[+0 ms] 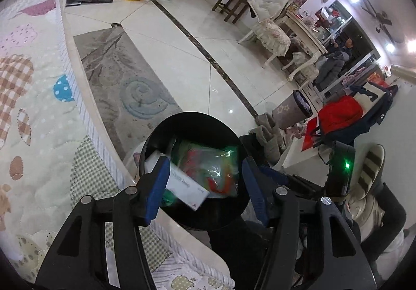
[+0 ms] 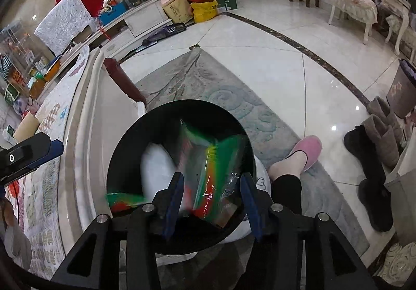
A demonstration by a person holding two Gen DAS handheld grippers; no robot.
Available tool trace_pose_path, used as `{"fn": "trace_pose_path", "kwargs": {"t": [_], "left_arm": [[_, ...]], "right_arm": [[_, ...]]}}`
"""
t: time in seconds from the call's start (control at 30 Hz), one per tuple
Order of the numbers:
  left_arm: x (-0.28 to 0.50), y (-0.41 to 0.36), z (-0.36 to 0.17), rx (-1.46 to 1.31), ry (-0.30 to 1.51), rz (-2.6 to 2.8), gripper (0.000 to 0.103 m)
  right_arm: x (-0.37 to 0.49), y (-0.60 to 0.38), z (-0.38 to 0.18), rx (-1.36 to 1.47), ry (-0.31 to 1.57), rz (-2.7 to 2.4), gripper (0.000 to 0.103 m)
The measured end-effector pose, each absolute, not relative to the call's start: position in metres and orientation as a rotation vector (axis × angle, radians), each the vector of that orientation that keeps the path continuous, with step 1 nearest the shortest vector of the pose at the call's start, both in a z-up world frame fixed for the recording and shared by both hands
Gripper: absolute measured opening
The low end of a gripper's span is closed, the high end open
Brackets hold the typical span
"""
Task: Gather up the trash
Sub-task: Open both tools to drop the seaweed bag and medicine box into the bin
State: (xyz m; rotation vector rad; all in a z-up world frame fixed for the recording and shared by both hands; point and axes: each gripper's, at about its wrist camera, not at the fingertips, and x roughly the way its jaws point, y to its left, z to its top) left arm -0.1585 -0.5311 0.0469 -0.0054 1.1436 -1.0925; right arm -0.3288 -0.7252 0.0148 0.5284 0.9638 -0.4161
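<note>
I have both grippers above the black bin (image 1: 193,214), which stands on the floor against the pale curved edge of the quilt-covered table (image 1: 39,134). The grey patterned rug (image 1: 124,82) lies beyond it. Off to the right in the left wrist view sit a lined waste basket (image 1: 292,110), grey boots (image 1: 267,131) and a red bag (image 1: 338,114). The right wrist view shows a foot in a pink slipper (image 2: 305,149) just beside the bin, with black boots (image 2: 371,186) farther right.

The left gripper (image 1: 201,180) has its jaws about half apart with nothing pressed between the pads. Under it a white carton (image 1: 186,188) lies in the bin, its long axis running from upper left to lower right, beside a clear wrapper with green and red print (image 1: 215,167).

The right gripper (image 2: 212,199) also stands partly open and holds nothing. A green and red wrapper (image 2: 215,173) appears blurred below it inside the bin, its long side roughly upright in view, next to a blurred white object (image 2: 156,170)
</note>
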Motion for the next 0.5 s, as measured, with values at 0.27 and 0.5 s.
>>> {"fn": "trace_pose_path", "kwargs": {"t": [0.27,0.5], "left_arm": [[-0.164,-0.52,0.05,0.026,1.111,-1.061,0.057],[-0.163,-0.505,0.047,0.055,1.089,-0.992,0.057]], "right_arm": [[-0.327,-0.718,0.016,0.534,0.957,-0.398,0.043],[-0.319,-0.705,0.017,0.528,0.949,-0.369,0.044]]}}
